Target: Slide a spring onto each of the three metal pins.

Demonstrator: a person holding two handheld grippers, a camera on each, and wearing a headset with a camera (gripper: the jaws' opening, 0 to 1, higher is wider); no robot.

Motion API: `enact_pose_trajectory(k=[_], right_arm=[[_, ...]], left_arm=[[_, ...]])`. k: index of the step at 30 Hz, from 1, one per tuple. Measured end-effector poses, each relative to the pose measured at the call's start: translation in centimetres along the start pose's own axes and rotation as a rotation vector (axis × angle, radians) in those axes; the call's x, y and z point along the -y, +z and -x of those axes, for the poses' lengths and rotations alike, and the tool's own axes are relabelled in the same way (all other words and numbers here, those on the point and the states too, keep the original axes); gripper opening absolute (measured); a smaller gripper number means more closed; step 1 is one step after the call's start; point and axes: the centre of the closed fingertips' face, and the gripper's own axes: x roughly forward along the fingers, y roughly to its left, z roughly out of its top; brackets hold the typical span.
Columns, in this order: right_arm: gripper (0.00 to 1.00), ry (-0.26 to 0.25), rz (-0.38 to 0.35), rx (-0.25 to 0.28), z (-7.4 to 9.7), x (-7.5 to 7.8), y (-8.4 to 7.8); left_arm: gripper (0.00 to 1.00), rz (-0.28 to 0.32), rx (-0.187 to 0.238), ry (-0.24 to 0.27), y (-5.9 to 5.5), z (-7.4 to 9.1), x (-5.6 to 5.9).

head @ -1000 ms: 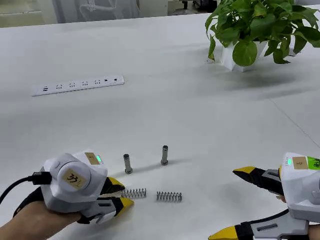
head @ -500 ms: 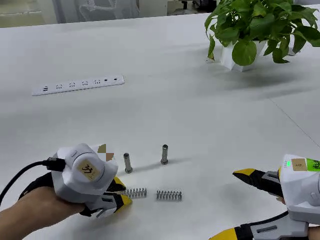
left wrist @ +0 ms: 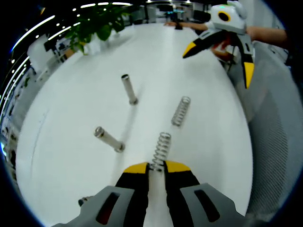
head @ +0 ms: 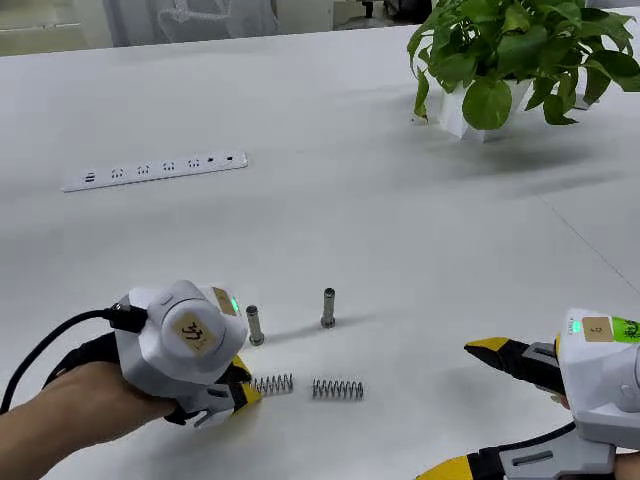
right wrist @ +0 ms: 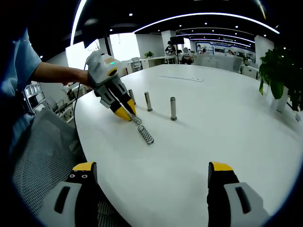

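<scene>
Where the springs lie flat on the white table (head: 380,200), we label the left spring (head: 271,383) and the right spring (head: 337,389). They lie roughly in one line, with a small gap between their ends. Just behind them stand two metal pins, the left pin (head: 254,325) and the right pin (head: 328,308), both upright on their flanged bases and both bare. We note that the left gripper (head: 241,394) rests low on the table with its yellow-tipped jaws drawn nearly together. In the left gripper view they pinch the near end of the left spring, which runs straight out from between the tips. The right gripper (head: 466,406) hovers well apart from the springs, released, with its jaws spread wide. A person's hand (head: 75,415) holds the left gripper, and a black cable (head: 45,345) trails from it. Farther back, we see a white power strip (head: 155,170) and a potted plant (head: 510,50).
</scene>
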Motion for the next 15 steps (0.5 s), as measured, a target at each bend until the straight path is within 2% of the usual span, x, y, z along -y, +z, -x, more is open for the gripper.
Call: enact_pose_trajectory(k=[4, 6, 9, 15], right_arm=[[0.98, 0.0, -0.001, -0.001, -0.07, -0.05, -0.05], [0.98, 0.001, -0.001, -0.001, -0.11, -0.1, -0.04], [0.98, 0.002, -0.005, 0.003, -0.15, -0.14, 0.05], [0.98, 0.008, -0.003, -0.001, -0.24, -0.35, 0.02]], left_arm=[[0.12, -0.005, 0.001, 0.005, -0.02, 0.04, -0.01], [0.11, -0.02, 0.02, 0.024, 0.02, 0.06, -0.01], [0.11, 0.002, 0.05, 0.044, -0.16, 0.18, 0.02], [0.11, 0.032, 0.074, 0.058, -0.11, 0.25, 0.0]])
